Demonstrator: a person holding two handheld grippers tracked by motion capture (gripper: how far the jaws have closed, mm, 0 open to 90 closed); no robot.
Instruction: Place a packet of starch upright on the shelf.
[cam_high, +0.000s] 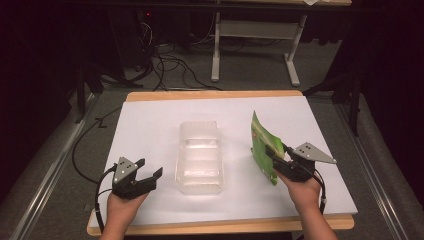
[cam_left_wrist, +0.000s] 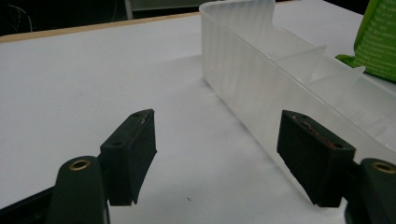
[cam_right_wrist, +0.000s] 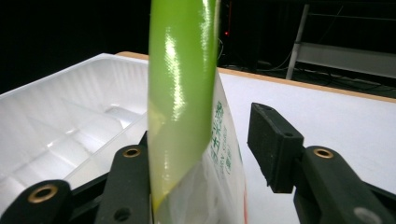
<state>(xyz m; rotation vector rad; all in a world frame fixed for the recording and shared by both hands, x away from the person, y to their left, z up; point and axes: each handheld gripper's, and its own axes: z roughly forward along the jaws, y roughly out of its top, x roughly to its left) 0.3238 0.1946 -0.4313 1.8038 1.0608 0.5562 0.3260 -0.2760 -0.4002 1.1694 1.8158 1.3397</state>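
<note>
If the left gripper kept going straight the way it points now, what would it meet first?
Probably the clear plastic tray: the left gripper is open, and its right-side jaw already lines up with the tray's near wall, though depth is uncertain.

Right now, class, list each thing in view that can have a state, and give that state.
Clear plastic divided tray: upright on the table, empty.
Green foil packet: lifted, standing on edge between the right gripper's jaws.
Left gripper: open, empty.
Right gripper: open around the packet.
</note>
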